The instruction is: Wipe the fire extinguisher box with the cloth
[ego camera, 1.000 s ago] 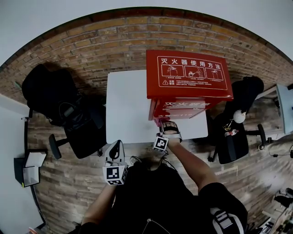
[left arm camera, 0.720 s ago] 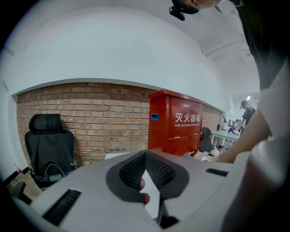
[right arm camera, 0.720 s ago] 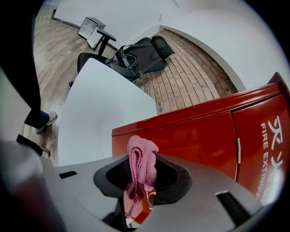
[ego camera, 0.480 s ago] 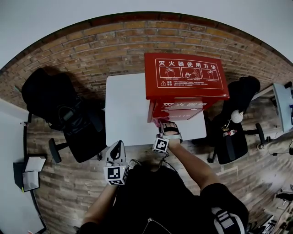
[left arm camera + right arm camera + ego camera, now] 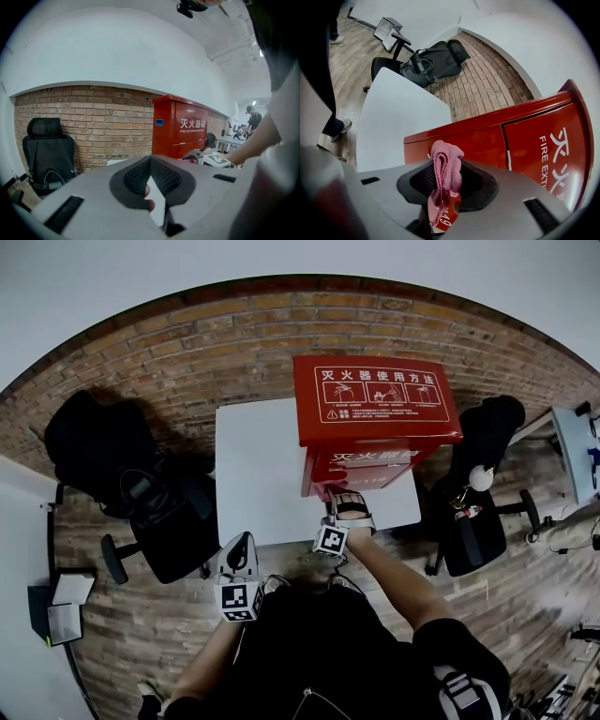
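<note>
"FIRE EXTINGUISHER BOX" on red box [image 5: 169,137]

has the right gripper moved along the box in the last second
No. The right gripper stays at the box's lower front edge, cloth clamped.

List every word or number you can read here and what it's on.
"灭火器使用方法": top of the box, head view.
"灭火器箱": box front, left gripper view.
"FIRE EXTINGUISHER BOX": under that.
"FIRE EXTI": box front, cut off in the right gripper view.
"19": box front, partly hidden by the cloth.
Small print on the top: too small to read.
</note>
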Demonstrator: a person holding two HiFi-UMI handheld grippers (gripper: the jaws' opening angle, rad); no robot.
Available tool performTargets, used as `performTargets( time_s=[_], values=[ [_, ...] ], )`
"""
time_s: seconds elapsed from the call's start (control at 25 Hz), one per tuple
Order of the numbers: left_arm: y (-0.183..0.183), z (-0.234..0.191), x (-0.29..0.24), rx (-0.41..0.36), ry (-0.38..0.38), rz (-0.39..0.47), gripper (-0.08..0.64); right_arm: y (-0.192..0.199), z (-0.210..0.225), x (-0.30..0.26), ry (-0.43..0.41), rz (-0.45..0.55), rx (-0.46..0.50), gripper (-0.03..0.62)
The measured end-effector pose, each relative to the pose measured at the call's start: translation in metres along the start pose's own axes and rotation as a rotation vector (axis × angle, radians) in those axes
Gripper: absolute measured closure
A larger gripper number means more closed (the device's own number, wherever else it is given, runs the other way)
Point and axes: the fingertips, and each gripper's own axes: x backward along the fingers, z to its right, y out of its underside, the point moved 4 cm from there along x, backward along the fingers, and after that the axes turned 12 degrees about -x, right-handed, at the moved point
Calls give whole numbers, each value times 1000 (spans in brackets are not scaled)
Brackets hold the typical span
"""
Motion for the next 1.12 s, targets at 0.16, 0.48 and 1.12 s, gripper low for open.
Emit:
performTargets(
  time_s=[0.16, 0.48, 1.12],
  values=[
    [-1, -2, 1, -4, 9, 3, 538, -3, 6, 5, 16, 3, -14, 469],
    [1, -7, 4, 6, 17, 7, 538, -9, 24, 19, 53, -2, -26, 469],
    [1, -20, 15, 14, 62, 43, 538, -27, 66, 48, 186, 5, -31, 469]
  ],
)
